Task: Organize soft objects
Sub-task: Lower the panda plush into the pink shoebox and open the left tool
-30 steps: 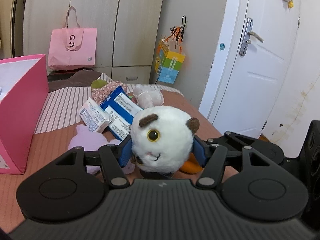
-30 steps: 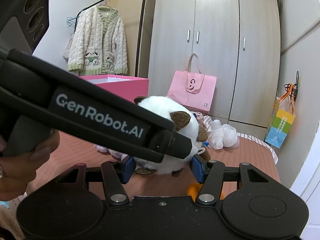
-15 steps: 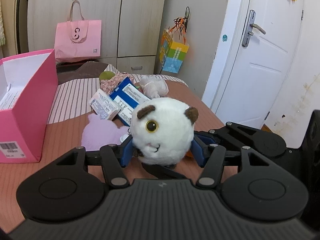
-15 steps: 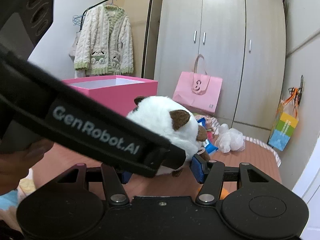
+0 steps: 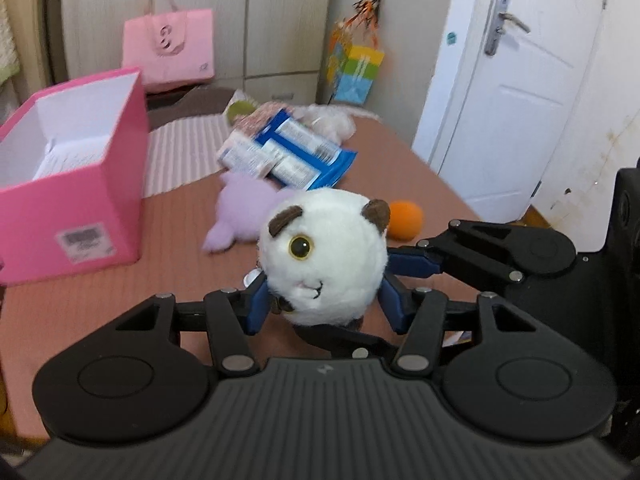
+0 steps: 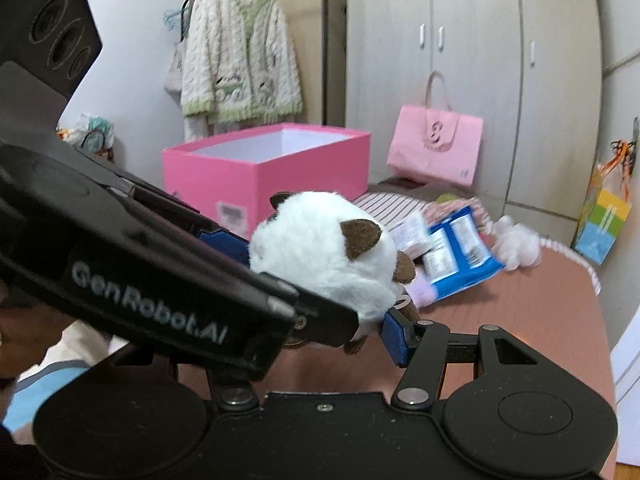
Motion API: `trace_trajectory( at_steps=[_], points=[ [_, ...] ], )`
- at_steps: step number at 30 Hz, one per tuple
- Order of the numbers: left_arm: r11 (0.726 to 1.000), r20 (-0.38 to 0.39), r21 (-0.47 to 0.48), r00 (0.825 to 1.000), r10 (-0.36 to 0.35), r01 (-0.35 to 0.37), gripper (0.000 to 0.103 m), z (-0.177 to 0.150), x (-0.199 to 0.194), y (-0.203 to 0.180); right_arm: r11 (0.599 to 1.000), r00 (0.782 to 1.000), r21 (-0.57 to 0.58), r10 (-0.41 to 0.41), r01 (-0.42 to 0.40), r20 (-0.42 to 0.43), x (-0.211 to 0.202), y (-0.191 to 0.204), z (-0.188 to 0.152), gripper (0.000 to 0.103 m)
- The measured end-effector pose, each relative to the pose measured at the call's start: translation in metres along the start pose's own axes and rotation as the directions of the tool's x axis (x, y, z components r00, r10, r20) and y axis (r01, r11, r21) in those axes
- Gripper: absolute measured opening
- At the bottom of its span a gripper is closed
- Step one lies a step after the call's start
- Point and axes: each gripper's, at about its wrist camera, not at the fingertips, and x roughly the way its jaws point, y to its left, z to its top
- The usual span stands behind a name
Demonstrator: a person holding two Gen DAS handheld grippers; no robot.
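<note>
Two grippers | left gripper and right gripper both clamped on white plush toy, left's jaws just closing tighter | open pink box at ten o'clock of left gripper, nearer the left hand

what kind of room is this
Most likely a bedroom in a home: a tall wardrobe, a knit cardigan hanging on a clothes rail, and a white door beside the cloth-covered surface holding the soft toys.

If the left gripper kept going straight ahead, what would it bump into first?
Nothing until the plush toy between its fingers moves too. Beyond that, probably the purple plush on the bed, though depth is hard to judge.
</note>
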Motion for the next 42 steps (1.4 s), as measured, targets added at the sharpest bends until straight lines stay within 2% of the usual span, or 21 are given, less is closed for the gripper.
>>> trace_trajectory(
  at_steps=[5,10,14,21,27,31,37,42],
  points=[
    [0.998,-0.045,-0.04,0.998,0.051,-0.053,0.054,-0.004,-0.026,0.023,0.996,0.996,-0.023,0.081,-0.082,-0.03,0.006,0.027,0.011,0.062],
    [0.992,-0.029,-0.071,0.994,0.106,-0.108,0.054,0.005,-0.058,0.047,0.985,0.987,-0.058,0.163,-0.163,-0.015,0.012,0.052,0.038,0.062],
    [0.989,0.005,-0.079,0.992,0.129,-0.128,0.054,0.024,-0.08,0.069,0.977,0.98,-0.07,0.201,-0.199,0.011,0.016,0.063,0.068,0.062],
    [0.988,0.06,-0.062,0.988,0.144,-0.141,0.054,0.074,-0.092,0.11,0.977,0.977,-0.083,0.201,-0.195,0.074,0.04,0.071,0.127,0.063],
    [0.988,0.089,-0.063,0.985,0.147,-0.142,0.054,0.12,-0.079,0.147,0.983,0.976,-0.008,0.185,-0.186,0.114,0.074,0.064,0.168,0.063],
    [0.985,0.099,-0.09,0.983,0.155,-0.147,0.054,0.142,-0.056,0.173,0.979,0.976,0.056,0.189,-0.196,0.108,0.104,0.056,0.189,0.063],
    [0.978,0.083,-0.155,0.984,0.155,-0.141,0.054,0.163,-0.009,0.211,0.978,0.985,0.114,0.17,-0.174,0.038,0.16,0.044,0.209,0.063],
    [0.98,0.068,-0.169,0.99,0.12,-0.107,0.054,0.176,0.023,0.235,0.968,0.983,0.184,0.179,-0.17,-0.032,0.197,0.023,0.215,0.063]
  ],
)
